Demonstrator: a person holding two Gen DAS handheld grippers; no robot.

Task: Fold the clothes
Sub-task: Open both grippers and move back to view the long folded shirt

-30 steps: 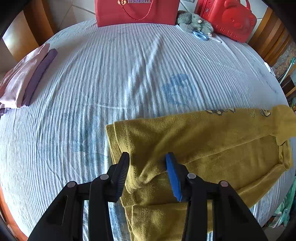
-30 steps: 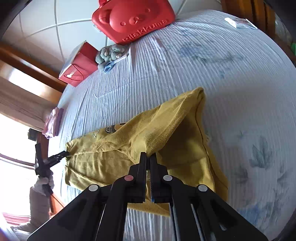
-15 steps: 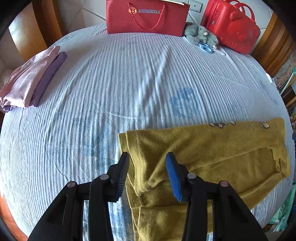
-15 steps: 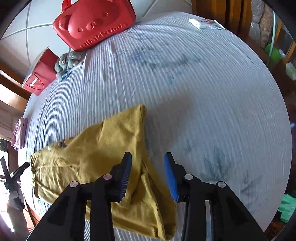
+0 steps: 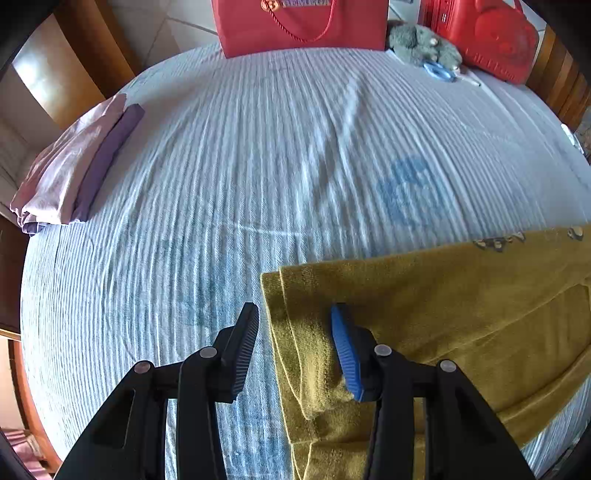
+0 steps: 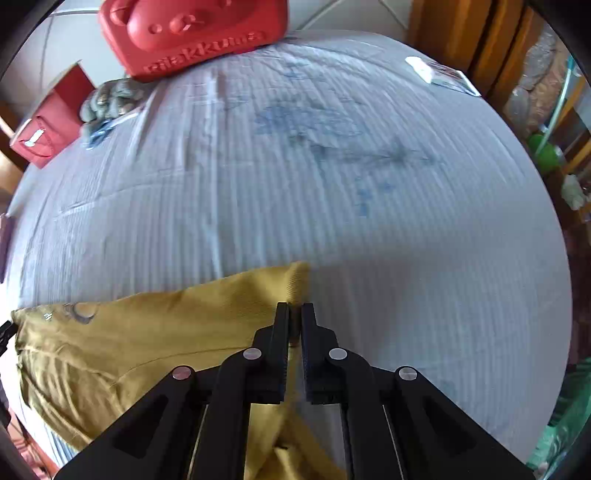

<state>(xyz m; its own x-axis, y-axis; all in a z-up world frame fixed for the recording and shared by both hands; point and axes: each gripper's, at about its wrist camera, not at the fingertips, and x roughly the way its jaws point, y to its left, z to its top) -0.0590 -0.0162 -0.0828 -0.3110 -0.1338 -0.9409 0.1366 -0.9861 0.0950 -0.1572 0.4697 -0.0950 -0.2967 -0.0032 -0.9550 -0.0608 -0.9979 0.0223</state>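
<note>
A mustard-yellow garment [image 5: 424, 306] lies partly folded on the striped bed sheet [image 5: 258, 166]. My left gripper [image 5: 291, 332] is open and straddles the garment's left edge, low over the bed. In the right wrist view the garment [image 6: 147, 343] spreads to the lower left. My right gripper [image 6: 293, 314] is shut on the garment's far right corner, with a strip of yellow cloth between the pads.
Folded pink and purple clothes [image 5: 74, 170] lie at the bed's left edge. A red paper bag [image 5: 303, 26], a grey plush toy [image 5: 421, 40], blue scissors [image 5: 439, 70] and a red case [image 5: 480, 33] stand at the far end. Papers [image 6: 439, 74] lie at the far right.
My right gripper let go of the garment, opened, then shut again on its right corner. The raised fold came down flat. My left gripper stayed open and shifted left toward the garment's edge.
</note>
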